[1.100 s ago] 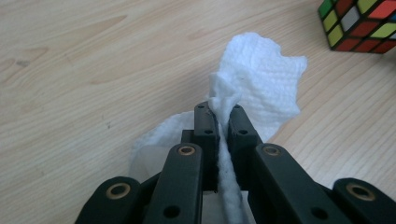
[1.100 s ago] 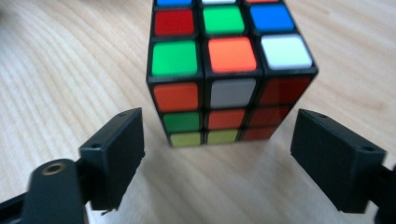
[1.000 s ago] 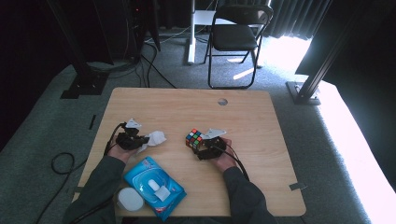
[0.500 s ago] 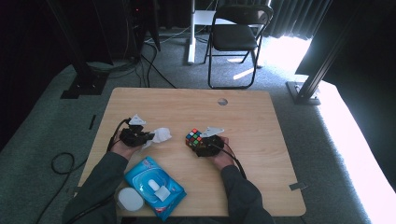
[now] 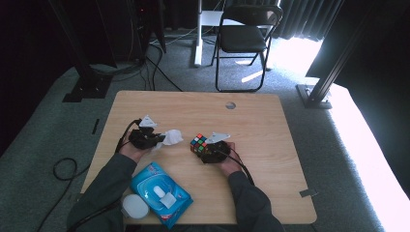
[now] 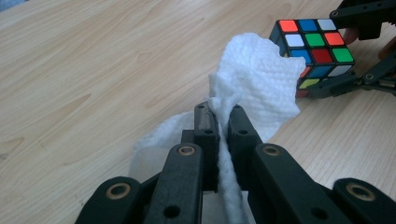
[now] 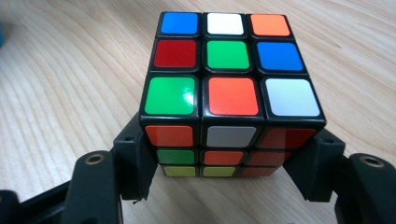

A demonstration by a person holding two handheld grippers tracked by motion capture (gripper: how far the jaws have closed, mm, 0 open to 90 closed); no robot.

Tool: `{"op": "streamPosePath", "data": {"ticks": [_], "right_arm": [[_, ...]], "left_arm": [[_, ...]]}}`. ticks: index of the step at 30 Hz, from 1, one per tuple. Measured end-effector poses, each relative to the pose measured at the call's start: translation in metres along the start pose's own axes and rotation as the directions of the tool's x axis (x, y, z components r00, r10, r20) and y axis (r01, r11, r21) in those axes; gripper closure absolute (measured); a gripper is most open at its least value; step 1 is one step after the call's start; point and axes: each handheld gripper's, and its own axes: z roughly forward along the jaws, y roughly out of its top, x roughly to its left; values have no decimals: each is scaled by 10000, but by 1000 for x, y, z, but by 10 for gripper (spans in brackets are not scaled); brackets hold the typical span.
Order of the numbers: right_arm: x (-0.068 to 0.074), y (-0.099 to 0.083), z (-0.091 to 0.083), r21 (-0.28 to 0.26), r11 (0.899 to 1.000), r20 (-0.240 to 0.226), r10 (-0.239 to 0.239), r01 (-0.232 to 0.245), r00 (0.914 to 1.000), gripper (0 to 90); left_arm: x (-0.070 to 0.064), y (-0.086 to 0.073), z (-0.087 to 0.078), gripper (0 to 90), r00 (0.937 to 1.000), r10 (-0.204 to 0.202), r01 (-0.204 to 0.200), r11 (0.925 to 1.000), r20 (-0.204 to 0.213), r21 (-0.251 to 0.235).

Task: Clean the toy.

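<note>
Near the table's (image 5: 270, 121) middle, the right gripper (image 7: 224, 154) clamps a Rubik's cube (image 7: 224, 79); the left gripper (image 6: 219, 116) pinches a white wet wipe (image 6: 261, 79) just beside it.

No legible text, label, brand, number or sign anywhere; print on the blue wipes pack (image 5: 160, 188) too small to read.

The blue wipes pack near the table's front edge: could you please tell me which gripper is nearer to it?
Left. The left gripper, shut on the white wipe, sits just above the blue wipes pack. The right gripper, clamped on the puzzle cube, is farther off, up and right.
</note>
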Motion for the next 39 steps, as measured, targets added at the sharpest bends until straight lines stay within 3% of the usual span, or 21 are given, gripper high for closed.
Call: {"op": "streamPosePath", "data": {"ticks": [23,32,39], "right_arm": [[14,23,3,-164,9972,-315,-735,730,9968,341],[22,30,8,-53,9947,-460,-1027,1026,9936,341],[29,34,13,-36,9937,-667,-1117,1117,9915,341]], "left_arm": [[-17,13,20,857,9966,815,-820,9948,116,611],[-24,19,23,857,9938,1093,-1104,9919,204,629],[-26,20,23,856,9937,1077,-1092,9929,323,475]]}}
